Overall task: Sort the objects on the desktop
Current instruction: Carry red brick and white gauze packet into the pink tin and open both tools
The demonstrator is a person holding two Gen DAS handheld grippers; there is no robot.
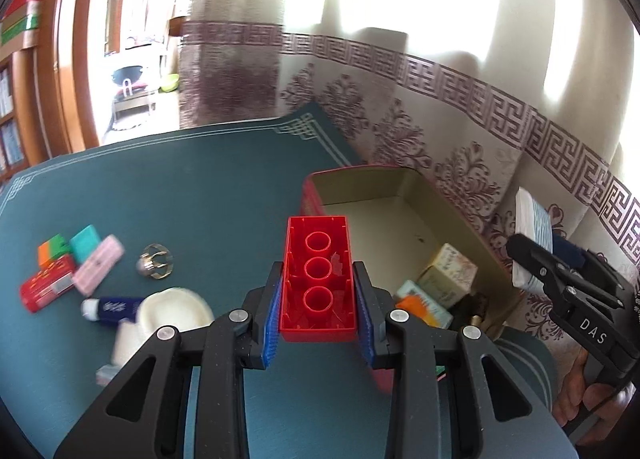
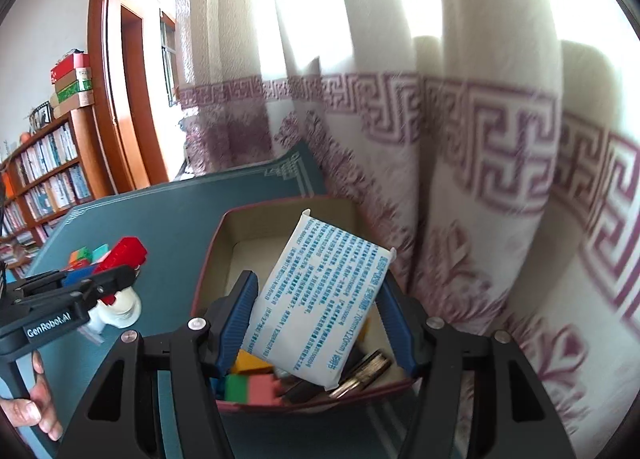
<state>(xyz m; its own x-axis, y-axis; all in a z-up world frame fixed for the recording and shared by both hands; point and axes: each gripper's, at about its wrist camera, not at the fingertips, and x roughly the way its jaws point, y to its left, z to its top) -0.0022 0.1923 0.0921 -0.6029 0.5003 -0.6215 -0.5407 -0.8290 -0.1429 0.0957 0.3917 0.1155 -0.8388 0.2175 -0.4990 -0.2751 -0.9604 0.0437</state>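
My left gripper [image 1: 319, 299] is shut on a red toy brick [image 1: 318, 279], hollow underside up, held above the table beside the left wall of the open red box [image 1: 316, 187]. It shows in the right wrist view too [image 2: 124, 255]. My right gripper [image 2: 316, 315] is shut on a white packet with blue print [image 2: 320, 299], held above the box [image 2: 216, 243]. The box holds small cartons [image 1: 448, 271], coloured blocks [image 2: 252, 387] and several coins [image 2: 364, 375].
On the dark green table mat [image 1: 180, 187], left of the box, lie small erasers and packets [image 1: 76, 267], a metal ring clip [image 1: 156, 267], a blue-white tube [image 1: 108, 309] and a white round lid [image 1: 176, 309]. A patterned curtain [image 2: 460, 163] hangs right behind the box. A bookshelf [image 2: 44, 179] stands far left.
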